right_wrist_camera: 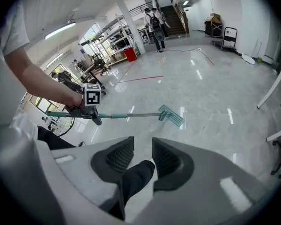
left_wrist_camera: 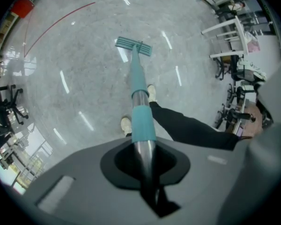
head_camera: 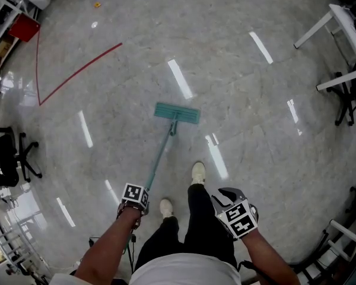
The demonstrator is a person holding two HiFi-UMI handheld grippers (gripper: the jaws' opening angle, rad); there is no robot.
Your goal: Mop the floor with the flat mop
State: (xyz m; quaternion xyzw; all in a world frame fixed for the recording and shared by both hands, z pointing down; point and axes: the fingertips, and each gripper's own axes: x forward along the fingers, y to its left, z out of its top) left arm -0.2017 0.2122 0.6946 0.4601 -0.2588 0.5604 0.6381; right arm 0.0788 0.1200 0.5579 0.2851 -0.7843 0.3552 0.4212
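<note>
The flat mop lies on the shiny grey floor, its teal head (head_camera: 177, 113) flat on the tiles in front of the person's white shoes (head_camera: 198, 172). Its handle (head_camera: 160, 156) slants back to my left gripper (head_camera: 134, 198), which is shut on it. In the left gripper view the handle (left_wrist_camera: 139, 102) runs out from between the jaws to the mop head (left_wrist_camera: 133, 45). My right gripper (head_camera: 234, 212) hangs at the person's right side, away from the mop. Its jaws stand slightly apart with nothing between them (right_wrist_camera: 143, 156); it looks across at the mop head (right_wrist_camera: 171, 116) and the left gripper (right_wrist_camera: 86, 108).
A red line (head_camera: 77, 73) curves across the floor at the far left. Black office chairs (head_camera: 12, 156) stand at the left edge, white table legs (head_camera: 332, 40) and chairs at the right. A red bin (head_camera: 25, 27) sits far left. Two people (right_wrist_camera: 155, 25) stand far off.
</note>
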